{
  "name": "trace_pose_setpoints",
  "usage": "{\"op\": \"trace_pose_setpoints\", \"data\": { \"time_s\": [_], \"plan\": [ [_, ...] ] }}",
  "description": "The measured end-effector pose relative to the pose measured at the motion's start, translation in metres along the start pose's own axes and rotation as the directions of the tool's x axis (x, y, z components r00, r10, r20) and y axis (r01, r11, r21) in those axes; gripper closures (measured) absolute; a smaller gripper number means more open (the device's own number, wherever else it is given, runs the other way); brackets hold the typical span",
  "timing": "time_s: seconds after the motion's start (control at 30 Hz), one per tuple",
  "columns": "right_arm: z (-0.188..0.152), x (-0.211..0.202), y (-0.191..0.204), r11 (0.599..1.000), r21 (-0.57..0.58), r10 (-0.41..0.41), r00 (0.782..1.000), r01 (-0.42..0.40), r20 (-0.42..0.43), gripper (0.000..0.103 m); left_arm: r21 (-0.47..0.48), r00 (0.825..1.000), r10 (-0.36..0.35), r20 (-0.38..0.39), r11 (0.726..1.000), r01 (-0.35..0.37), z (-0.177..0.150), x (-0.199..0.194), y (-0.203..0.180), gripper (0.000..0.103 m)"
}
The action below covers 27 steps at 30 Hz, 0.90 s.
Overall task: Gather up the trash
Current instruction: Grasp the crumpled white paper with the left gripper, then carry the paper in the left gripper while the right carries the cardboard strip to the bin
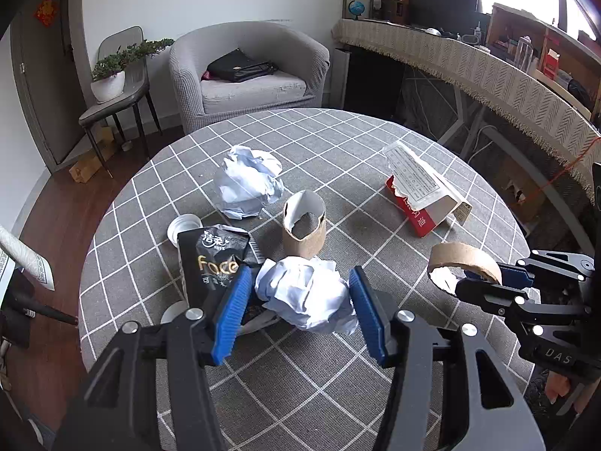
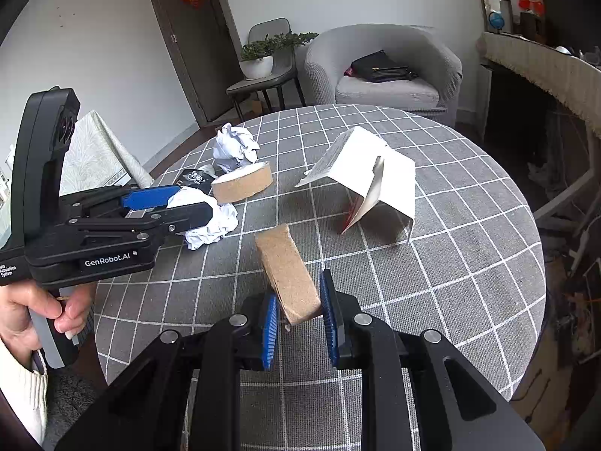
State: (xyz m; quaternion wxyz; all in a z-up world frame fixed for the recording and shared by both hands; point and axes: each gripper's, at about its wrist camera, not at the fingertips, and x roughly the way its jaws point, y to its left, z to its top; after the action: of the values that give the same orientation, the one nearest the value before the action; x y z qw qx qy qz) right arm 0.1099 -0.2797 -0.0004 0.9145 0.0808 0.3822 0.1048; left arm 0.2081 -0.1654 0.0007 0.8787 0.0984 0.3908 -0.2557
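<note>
My left gripper [image 1: 300, 282] is shut on a crumpled white paper ball [image 1: 306, 297], one blue pad against each side; the right wrist view shows that gripper [image 2: 195, 201] with the paper ball [image 2: 210, 225] bulging past its fingers. My right gripper [image 2: 298, 293] is shut on a flattened brown cardboard tube [image 2: 287, 274], held just above the cloth. In the left wrist view it [image 1: 473, 280] holds the tube [image 1: 465, 261] at the right. On the table lie a second paper ball [image 1: 248, 184], an upright cardboard tube [image 1: 304, 229], a black tissue packet [image 1: 212, 259] and an opened red and white box [image 1: 424, 195].
The round table [image 1: 300, 376] has a grey checked cloth. A white lid [image 1: 184, 227] lies by the packet. Behind stand a grey armchair [image 1: 248, 71] holding a black bag and a chair with a potted plant [image 1: 109, 79]. A cloth-draped counter [image 1: 507, 79] runs along the right. A hand [image 2: 56, 308] holds the left gripper's handle.
</note>
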Motion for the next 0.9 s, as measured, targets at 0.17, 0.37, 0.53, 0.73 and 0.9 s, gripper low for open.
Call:
{"op": "trace_pose_setpoints", "data": {
  "time_s": [0.17,0.37,0.53,0.73,0.9],
  "plan": [
    [0.003,-0.004,0.000,1.000,0.013,0.011,1.000,-0.011,0.009,0.082,-0.005,1.000,-0.003,0.013,1.000,0.003,0.000,-0.003,-0.001,0.054],
    [0.008,-0.008,0.011,0.999,0.005,0.035,0.999,-0.035,0.023,0.082,-0.034,0.999,-0.020,0.040,0.999,0.021,-0.001,-0.016,0.009,0.054],
    [0.012,-0.008,0.023,0.999,-0.023,0.047,0.999,-0.046,0.027,0.082,-0.069,0.996,-0.047,0.075,0.996,0.052,-0.002,-0.033,0.021,0.054],
    [0.016,-0.009,0.032,0.997,-0.030,0.073,0.997,-0.071,0.039,0.082,-0.081,0.994,-0.075,0.076,0.993,0.081,-0.007,-0.046,0.030,0.054],
    [0.023,-0.007,0.047,0.995,-0.035,0.094,0.994,-0.092,0.051,0.082,-0.070,0.996,-0.064,0.063,0.995,0.068,-0.013,-0.052,0.035,0.054]
  ]
}}
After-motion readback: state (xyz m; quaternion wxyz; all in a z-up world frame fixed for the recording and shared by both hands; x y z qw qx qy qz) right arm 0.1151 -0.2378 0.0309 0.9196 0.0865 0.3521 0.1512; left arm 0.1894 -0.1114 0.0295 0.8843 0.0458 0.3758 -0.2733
